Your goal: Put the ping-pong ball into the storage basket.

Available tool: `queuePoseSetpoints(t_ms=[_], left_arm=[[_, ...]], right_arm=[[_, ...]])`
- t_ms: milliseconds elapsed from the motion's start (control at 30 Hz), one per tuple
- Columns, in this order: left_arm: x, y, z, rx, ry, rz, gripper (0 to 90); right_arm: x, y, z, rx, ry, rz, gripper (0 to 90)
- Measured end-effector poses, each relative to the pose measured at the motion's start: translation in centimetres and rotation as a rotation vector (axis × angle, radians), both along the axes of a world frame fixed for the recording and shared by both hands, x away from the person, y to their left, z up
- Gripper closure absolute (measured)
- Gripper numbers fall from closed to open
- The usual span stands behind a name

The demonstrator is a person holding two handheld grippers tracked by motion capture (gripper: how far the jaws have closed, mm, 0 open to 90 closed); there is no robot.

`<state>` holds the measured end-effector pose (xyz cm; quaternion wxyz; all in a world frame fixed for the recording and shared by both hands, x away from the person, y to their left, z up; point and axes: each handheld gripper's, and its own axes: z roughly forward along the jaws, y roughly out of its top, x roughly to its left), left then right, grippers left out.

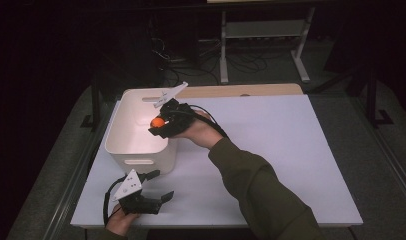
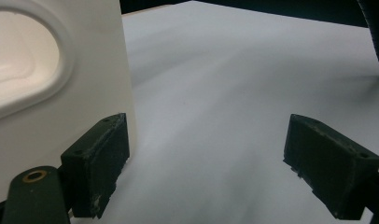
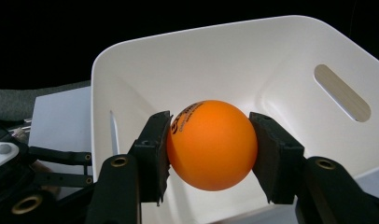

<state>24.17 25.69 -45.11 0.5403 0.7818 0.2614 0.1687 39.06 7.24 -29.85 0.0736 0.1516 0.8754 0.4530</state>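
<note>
An orange ball [image 3: 212, 143] with black print is pinched between the pads of my right gripper [image 3: 211, 149], which is shut on it. In the high view that ball [image 1: 157, 122] and the right gripper [image 1: 161, 125] hang over the right rim of a white bin [image 1: 136, 145] with handle slots. The bin's inside [image 3: 253, 70] lies just past the ball. My left gripper [image 1: 158, 185] rests near the table's front left edge, jaws wide apart with nothing between them. Its left pad [image 2: 96, 163] sits next to the bin's outer wall [image 2: 92, 70].
The white tabletop [image 1: 281, 150] stretches to the right of the bin. A sleeved forearm [image 1: 256, 190] crosses it diagonally from the bottom. Behind the table stand a metal frame [image 1: 263, 45] and loose cables on a dark floor.
</note>
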Motion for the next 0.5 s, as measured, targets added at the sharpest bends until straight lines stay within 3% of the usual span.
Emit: queuePoseSetpoints(t_ms=[500], left_arm=[[0.0, 0.0, 0.0, -0.001, -0.003, -0.003, 14.1]], right_arm=[[0.6, 2.3, -0.5, -0.012, 0.009, 0.014, 49.2]])
